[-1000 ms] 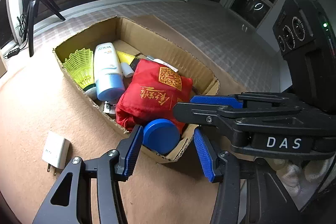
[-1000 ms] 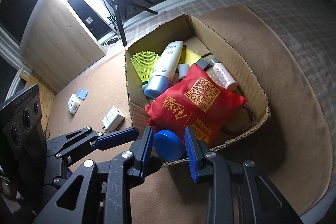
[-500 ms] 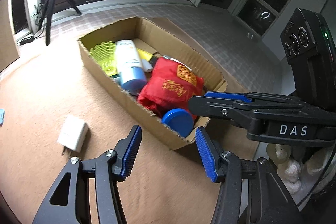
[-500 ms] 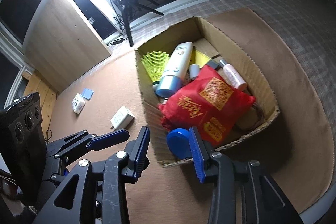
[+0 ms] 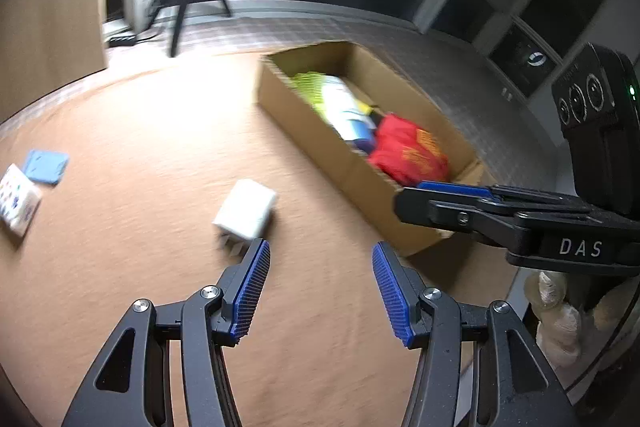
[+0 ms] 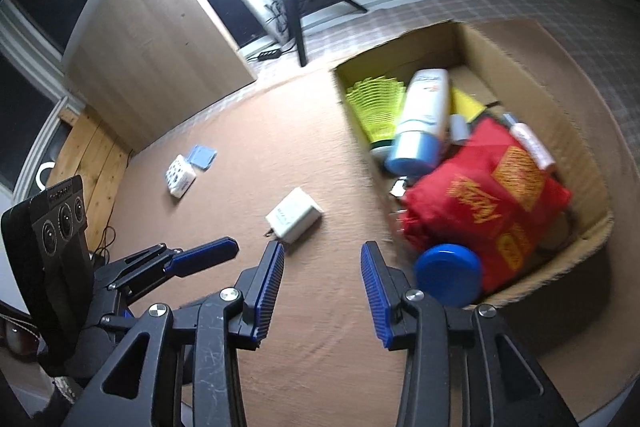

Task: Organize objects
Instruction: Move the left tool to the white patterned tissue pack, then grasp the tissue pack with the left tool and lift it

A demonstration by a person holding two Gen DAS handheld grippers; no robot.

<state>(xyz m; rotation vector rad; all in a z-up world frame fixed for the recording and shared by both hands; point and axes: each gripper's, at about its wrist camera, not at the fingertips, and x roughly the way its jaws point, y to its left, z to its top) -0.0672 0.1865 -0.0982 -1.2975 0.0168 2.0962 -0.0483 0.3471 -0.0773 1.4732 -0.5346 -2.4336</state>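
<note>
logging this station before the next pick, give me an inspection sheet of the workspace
surface: brown carpet, no spills seen
job's things: cardboard box holds red bag, blue lid, white bottle, yellow shuttlecock
clutter: white charger, patterned box, blue card loose on carpet
grippers: left gripper and right gripper open, empty
cables: power strip with cords by tripod
surroundings: ring light, wooden panel, dark windows
</note>
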